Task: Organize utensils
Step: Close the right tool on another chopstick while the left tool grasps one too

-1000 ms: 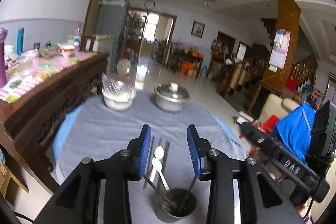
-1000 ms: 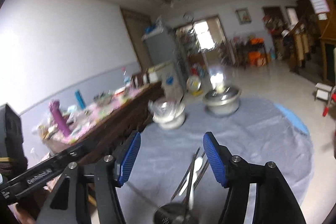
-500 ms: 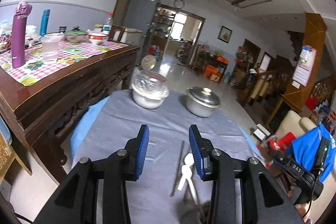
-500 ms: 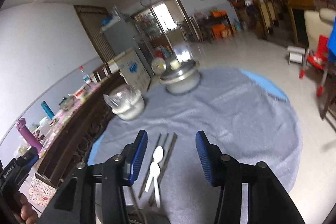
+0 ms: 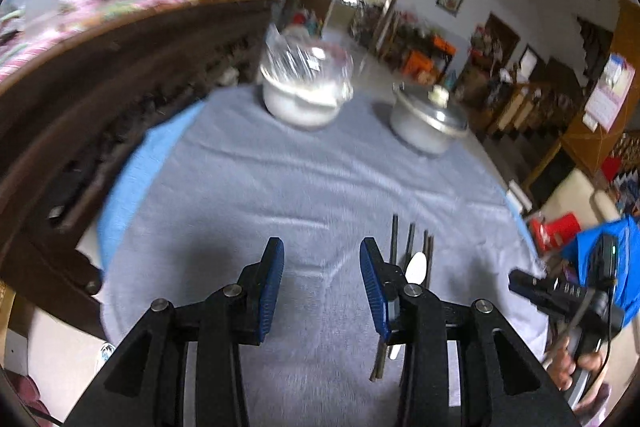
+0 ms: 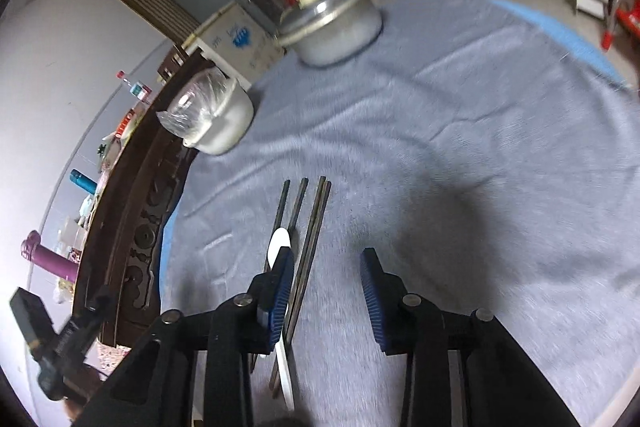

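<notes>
Several dark chopsticks [image 5: 410,243] and a white spoon [image 5: 416,267] lie side by side on the grey tablecloth [image 5: 280,187]. My left gripper [image 5: 322,287] hovers open over bare cloth, with the utensils just past its right finger. In the right wrist view the chopsticks [image 6: 316,227] and spoon [image 6: 278,247] run under the left finger of my right gripper [image 6: 326,291]. Its jaws are closing with only cloth between them. Each view shows the other gripper at its edge: the right one [image 5: 560,295] in a hand, the left one [image 6: 52,343].
At the far side of the round table stand a white bowl covered in plastic film [image 5: 306,87] and a lidded metal pot [image 5: 426,123]. A dark wooden sideboard [image 5: 100,67] loaded with bottles and dishes runs along the table's left edge.
Both grippers have dropped toward the table and tilted down. The metal cup seen near the fingers has left both views. The right jaws have narrowed. The utensils now sit right of the left gripper.
</notes>
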`<state>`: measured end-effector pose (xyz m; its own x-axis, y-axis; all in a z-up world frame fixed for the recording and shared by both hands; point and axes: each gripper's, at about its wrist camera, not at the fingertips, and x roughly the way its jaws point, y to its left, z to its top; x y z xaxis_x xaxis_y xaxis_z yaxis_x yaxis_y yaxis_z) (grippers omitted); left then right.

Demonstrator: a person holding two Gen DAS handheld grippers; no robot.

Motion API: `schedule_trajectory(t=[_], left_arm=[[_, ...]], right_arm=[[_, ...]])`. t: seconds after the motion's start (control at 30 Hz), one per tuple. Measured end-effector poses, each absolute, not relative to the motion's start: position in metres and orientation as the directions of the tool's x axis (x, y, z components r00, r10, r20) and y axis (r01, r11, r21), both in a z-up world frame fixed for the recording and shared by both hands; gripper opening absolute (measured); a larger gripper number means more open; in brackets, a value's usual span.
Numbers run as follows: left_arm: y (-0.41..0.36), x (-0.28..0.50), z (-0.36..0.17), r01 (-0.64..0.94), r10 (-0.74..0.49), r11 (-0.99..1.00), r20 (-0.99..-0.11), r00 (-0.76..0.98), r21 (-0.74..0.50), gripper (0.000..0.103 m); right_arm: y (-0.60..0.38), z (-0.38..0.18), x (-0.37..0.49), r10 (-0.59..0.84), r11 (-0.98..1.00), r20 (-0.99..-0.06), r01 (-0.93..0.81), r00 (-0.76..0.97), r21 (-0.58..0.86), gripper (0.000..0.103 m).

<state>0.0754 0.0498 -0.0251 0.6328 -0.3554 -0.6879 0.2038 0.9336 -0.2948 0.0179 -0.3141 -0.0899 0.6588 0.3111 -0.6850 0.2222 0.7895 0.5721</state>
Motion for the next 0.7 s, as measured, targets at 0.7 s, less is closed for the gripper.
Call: schedule_trajectory(t=[0.7], left_arm=[[-0.018,0.144,-0.086,0.322,-0.387,0.912,-0.798,0.462,-0.256,0.04]], right_arm=[[-0.264,-0.147,0.14,0.208,0.908,-0.83,0.214,0.518,0.361,0.017]])
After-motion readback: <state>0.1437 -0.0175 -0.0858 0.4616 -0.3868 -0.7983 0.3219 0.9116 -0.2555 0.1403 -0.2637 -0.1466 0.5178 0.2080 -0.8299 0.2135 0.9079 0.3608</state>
